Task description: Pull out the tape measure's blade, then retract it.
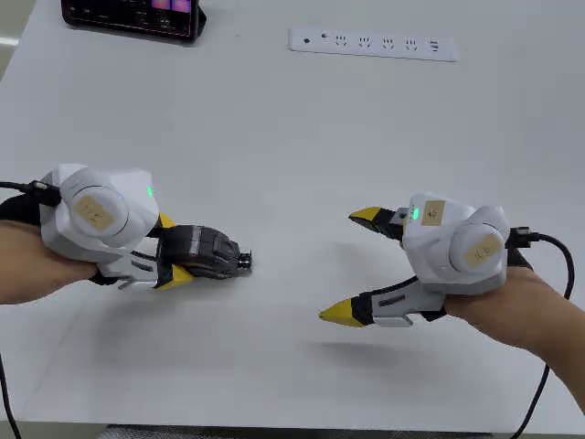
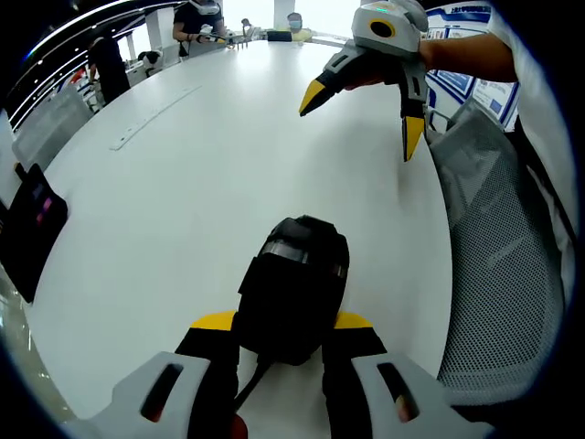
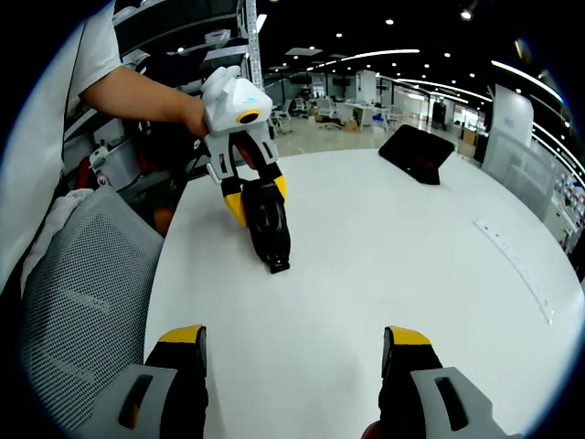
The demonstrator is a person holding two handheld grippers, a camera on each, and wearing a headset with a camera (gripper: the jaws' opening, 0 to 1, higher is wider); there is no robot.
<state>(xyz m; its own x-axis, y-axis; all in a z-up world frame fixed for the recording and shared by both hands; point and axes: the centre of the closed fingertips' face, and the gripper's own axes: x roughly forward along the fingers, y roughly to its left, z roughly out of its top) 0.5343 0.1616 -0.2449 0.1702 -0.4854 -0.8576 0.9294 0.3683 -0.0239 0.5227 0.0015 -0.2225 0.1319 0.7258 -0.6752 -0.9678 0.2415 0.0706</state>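
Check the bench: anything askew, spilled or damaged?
Nothing stands out. The black plastic tape measure is clamped in the left gripper, blade in. The right gripper is open, apart from it. The white power strip lies flat on the white table.

- White worktop (image 1: pixel 302 137): spans the head view, smooth and matte.
- White power strip (image 1: pixel 372 43): lies flat on the far part of the worktop, with a row of sockets facing up.
- Dark tablet (image 1: pixel 135 16): stands at the far left, cut off by the frame's top edge, with a lit screen; sits well apart from the power strip.
- Grey mesh chair (image 2: pixel 498 274): stands just beside the worktop's near edge in the left gripper view.
- People (image 2: pixel 199 20): stand at the worktop's far end, too small to tell more.
- Ceiling lights (image 3: pixel 384 53): run in bright strips over an open hall in the right gripper view.
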